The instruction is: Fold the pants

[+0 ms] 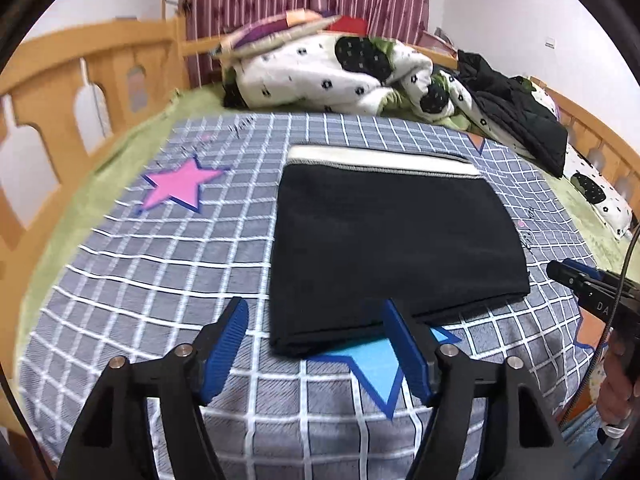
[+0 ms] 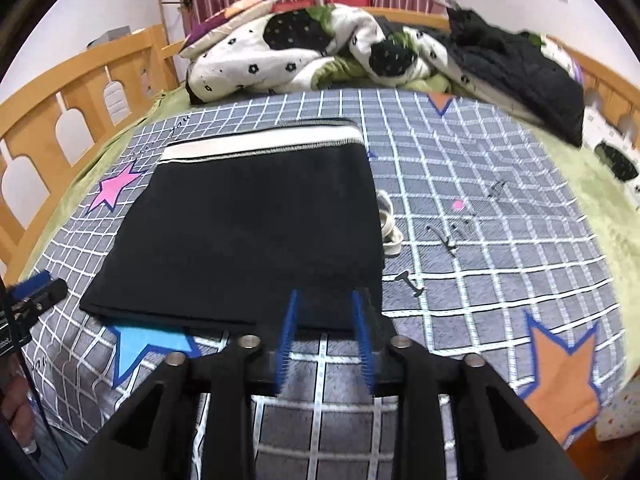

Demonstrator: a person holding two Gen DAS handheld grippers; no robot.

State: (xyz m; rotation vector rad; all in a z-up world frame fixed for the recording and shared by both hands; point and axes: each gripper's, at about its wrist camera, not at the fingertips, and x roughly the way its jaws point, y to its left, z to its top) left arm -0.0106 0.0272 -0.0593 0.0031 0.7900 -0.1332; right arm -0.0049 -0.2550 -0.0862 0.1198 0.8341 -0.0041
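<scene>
Two open grippers (image 1: 314, 316) (image 2: 326, 310), one folded pants (image 1: 384, 248) – bed (image 1: 160, 280)

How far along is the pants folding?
It looks nearly done: the black pants lie in a flat folded rectangle on the checked bedspread, white waistband at the far edge. Both tools, left and right, are open and empty. Little seems left.

Looking down and forward across the bed (image 1: 168, 280) from close above its near edge; sharing the folded pants (image 1: 392, 248) and quilt (image 2: 280, 52).
</scene>
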